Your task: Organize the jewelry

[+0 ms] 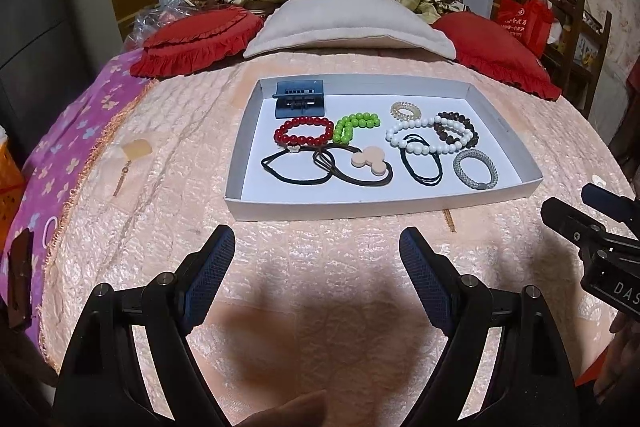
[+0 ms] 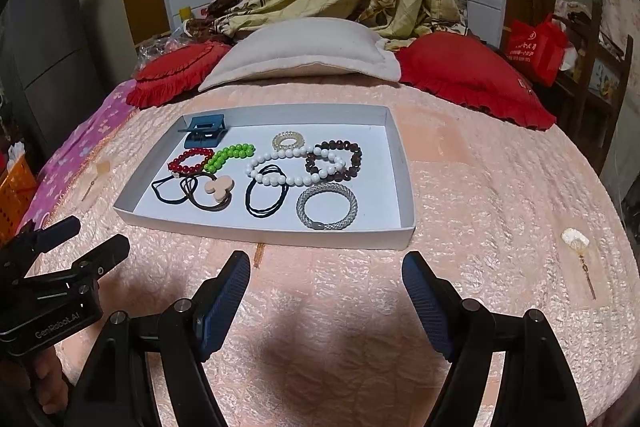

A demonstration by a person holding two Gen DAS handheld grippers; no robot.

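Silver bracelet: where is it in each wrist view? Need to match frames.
Left wrist view: silver bracelet lies in the tray's near right corner, right of picture centre.
Right wrist view: silver bracelet lies in the same near right part of the tray, about at picture centre.
Shared landmark: the white bead bracelet lies just behind it in both.

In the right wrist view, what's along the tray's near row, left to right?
Black hair tie → brown hair tie with the peach charm → black elastic loops → silver mesh bracelet, all inside the white tray.
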